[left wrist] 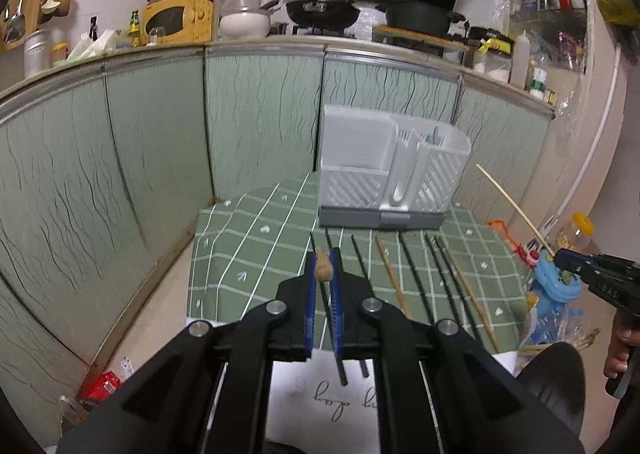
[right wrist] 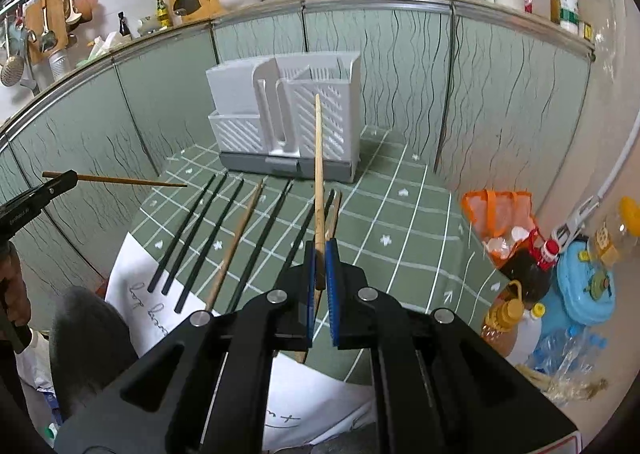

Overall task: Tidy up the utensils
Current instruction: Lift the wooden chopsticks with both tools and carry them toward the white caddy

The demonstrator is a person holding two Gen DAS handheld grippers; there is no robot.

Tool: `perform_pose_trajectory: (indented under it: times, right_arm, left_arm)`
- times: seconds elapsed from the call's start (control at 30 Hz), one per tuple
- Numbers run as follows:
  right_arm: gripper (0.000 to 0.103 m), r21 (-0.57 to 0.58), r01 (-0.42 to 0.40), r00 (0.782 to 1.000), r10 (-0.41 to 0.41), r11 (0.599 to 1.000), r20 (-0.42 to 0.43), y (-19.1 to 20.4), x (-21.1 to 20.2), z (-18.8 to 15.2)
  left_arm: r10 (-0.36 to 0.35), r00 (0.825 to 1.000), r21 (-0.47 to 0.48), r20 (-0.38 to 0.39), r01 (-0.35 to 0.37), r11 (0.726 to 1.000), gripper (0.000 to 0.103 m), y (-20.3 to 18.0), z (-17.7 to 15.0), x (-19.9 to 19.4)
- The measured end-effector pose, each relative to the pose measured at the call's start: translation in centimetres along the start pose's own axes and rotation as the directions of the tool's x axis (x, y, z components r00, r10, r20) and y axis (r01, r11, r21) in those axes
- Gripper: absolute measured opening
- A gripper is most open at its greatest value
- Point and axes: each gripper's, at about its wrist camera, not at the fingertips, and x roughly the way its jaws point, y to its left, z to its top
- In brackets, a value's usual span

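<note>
Above green checked cloth (right wrist: 400,213), both grippers' fingers pinch one wooden chopstick (right wrist: 319,173) each.

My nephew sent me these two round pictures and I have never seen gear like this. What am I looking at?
There is no robot here. A person holds a set of hand-held tongs in each hand, and each carries a wide-angle camera looking along its blue pads, so there is one picture per hand.

The left tongs are shut on a wooden chopstick, seen end-on in their own view. The right tongs are shut on another wooden chopstick.

On the green checked tablecloth lie more chopsticks, black chopsticks and wooden ones, before a white utensil holder.
</note>
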Motion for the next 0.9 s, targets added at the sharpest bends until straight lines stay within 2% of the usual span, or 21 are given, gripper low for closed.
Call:
perform_pose_trajectory:
  times: [0.17,0.47,0.67,0.9]
  right_arm:
    - [0.005,-0.007,0.0,1.0,0.0,1.0,0.003,0.1,-0.4,1.8]
    - [0.005,0.006,-0.023,1.0,0.023,1.0,-0.018,-0.3,0.1,4.6]
    - [0.005,0.01,-0.017,0.998,0.017,1.0,-0.057,-1.1,2.4,7.9]
    - [0.005,0.019,-0.006,0.998,0.007,1.0,-0.059,-1.6,3.9,10.0]
  left_arm:
    - [-0.023,0.999,0.009,0.037,0.023,1.0,0.008,-0.6,2.0,-1.0]
    - [-0.043,0.998,0.033,0.054,0.041,0.999,0.008,-1.7,3.9,-0.7]
    - [-0.061,0.996,0.042,0.059,0.058,0.997,0.008,-2.4,4.5,-0.4]
    - [-0.072,0.996,0.047,0.06,0.069,0.997,0.008,-2.6,4.8,-0.1]
